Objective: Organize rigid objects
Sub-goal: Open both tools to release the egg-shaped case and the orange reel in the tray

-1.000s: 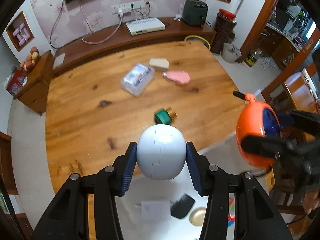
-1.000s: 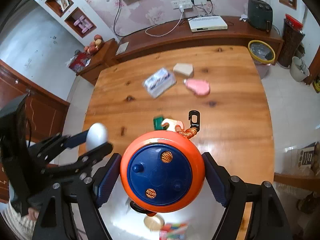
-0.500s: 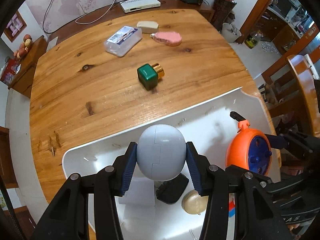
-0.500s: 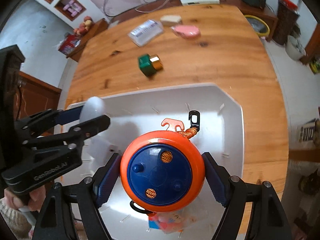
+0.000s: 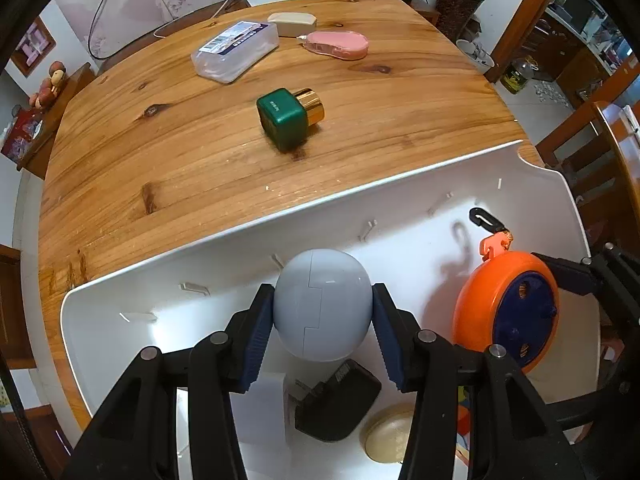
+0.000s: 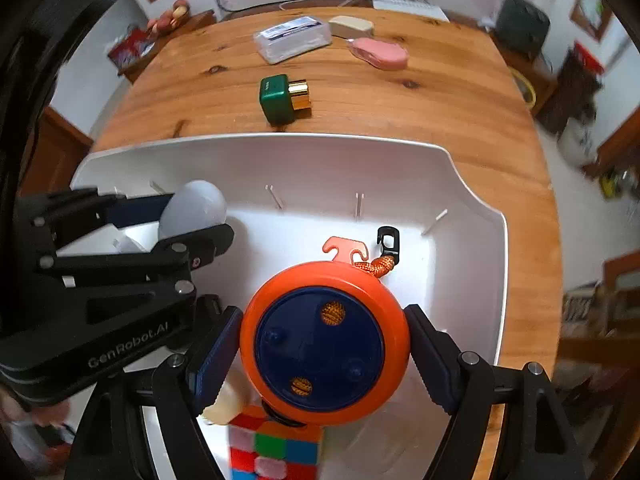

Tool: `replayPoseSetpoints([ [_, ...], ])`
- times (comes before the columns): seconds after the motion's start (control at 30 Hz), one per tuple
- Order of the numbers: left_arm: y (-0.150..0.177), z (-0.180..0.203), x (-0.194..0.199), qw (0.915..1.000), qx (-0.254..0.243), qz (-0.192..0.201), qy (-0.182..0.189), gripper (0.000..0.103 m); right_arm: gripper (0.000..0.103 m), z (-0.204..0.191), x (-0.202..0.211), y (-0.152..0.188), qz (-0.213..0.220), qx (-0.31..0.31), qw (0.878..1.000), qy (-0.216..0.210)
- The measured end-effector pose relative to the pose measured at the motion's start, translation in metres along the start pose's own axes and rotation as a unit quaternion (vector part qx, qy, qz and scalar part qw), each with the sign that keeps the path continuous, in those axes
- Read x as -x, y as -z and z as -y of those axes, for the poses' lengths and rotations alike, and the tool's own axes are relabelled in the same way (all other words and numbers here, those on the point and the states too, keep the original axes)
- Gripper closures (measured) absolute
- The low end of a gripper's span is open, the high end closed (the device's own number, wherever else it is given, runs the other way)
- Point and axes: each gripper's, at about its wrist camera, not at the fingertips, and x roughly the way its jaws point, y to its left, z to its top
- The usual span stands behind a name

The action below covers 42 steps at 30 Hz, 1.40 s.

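Item: two hand-held grippers over a white bin [image 5: 280, 220] on a wooden table [image 5: 160, 152], sorting under way. Our left gripper [image 5: 322, 316] is clamped on a pale grey egg-shaped ball [image 5: 322, 304], both blue pads pressed to its sides, held above the bin's interior. Our right gripper [image 6: 322, 340] is spread wide yet closed on an orange and blue cord reel [image 6: 324, 344], its hook and black clip [image 6: 388, 238] pointing ahead of the fingers, likewise above the bin. Neither item is released yet. Below the left fingers we list, already in the bin: a black plug adapter [image 5: 340, 404], a white flat piece [image 5: 264, 408] beside it, and a cream oval object [image 5: 388, 436]. Below the right fingers: a colour cube [image 6: 276, 448], with a cream shape [image 6: 226, 404] just to its left. Ahead of both grippers, beyond the bin's far wall and untouched on the table: a green bottle with a gold cap [image 5: 288, 116] lying on its side nearest the bin, then a clear plastic box [image 5: 236, 50], a beige case [image 5: 292, 24] and a pink oval item [image 5: 338, 44] farther off. We judge the task past its middle: several things binned, two about to go in, four left. Hard to make out: the bin floor under the reel and the ball, the near bin wall cut off by the frame, and what the cream objects are; the cube is blurred.
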Motion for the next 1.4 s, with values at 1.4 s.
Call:
replayPoseSetpoints([
  [1.4, 0.008, -0.030, 0.059, 0.9959, 0.063, 0.063, 0.016, 0.013, 0.021, -0.036, 0.029, 0.005, 0.049, 0.103, 0.993, 0.027],
])
